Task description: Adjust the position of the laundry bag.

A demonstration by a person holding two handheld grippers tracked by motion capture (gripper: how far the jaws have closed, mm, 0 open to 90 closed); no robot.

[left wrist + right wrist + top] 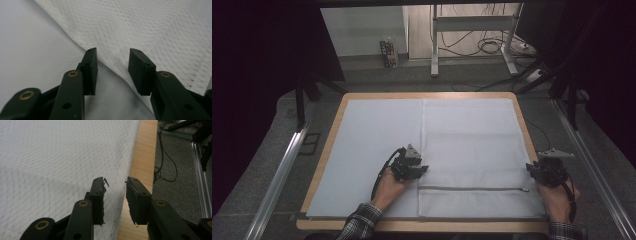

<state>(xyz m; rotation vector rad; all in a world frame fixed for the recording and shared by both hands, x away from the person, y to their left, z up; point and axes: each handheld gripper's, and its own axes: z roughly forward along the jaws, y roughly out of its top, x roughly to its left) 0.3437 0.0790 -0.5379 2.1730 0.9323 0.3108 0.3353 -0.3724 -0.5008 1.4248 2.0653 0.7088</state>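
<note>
Jaws parted and gripping nothing, the left gripper (411,166) and right gripper (548,171) straddle opposite side edges of the white zippered mesh laundry bag (472,150), lying flat and, seemingly, not yet folded.

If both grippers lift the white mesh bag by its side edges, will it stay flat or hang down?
The white mesh bag looks thin and woven, so it will probably sag in the middle. It lies flat, seemingly light. The zipper may add slight stiffness near that end.
</note>
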